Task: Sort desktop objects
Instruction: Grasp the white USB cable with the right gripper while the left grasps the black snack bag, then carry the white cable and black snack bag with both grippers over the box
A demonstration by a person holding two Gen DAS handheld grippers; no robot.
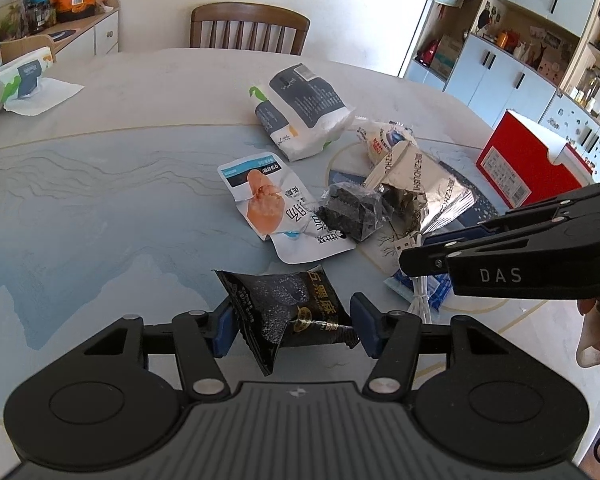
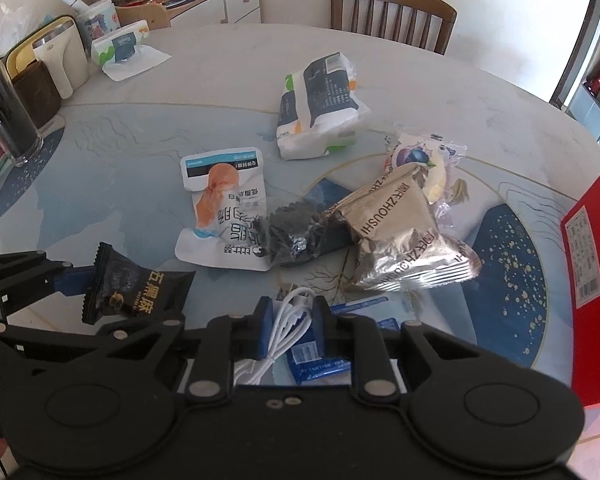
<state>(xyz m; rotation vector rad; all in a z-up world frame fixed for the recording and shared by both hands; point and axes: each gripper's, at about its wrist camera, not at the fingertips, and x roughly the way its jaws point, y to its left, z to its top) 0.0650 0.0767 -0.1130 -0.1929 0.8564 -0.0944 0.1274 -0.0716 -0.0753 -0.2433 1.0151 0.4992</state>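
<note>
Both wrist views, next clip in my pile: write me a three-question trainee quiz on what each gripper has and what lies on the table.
1. True or false: the left gripper is closed on a black snack packet.
2. What sits between the pads of the right gripper?
A. a white cable
B. a spoon
C. a red box
3. Fill in: the silver foil bag lies on the table to the ______ of the white pouch with the orange picture in the right wrist view.

Key: 1 true; 2 A; 3 right.
</note>
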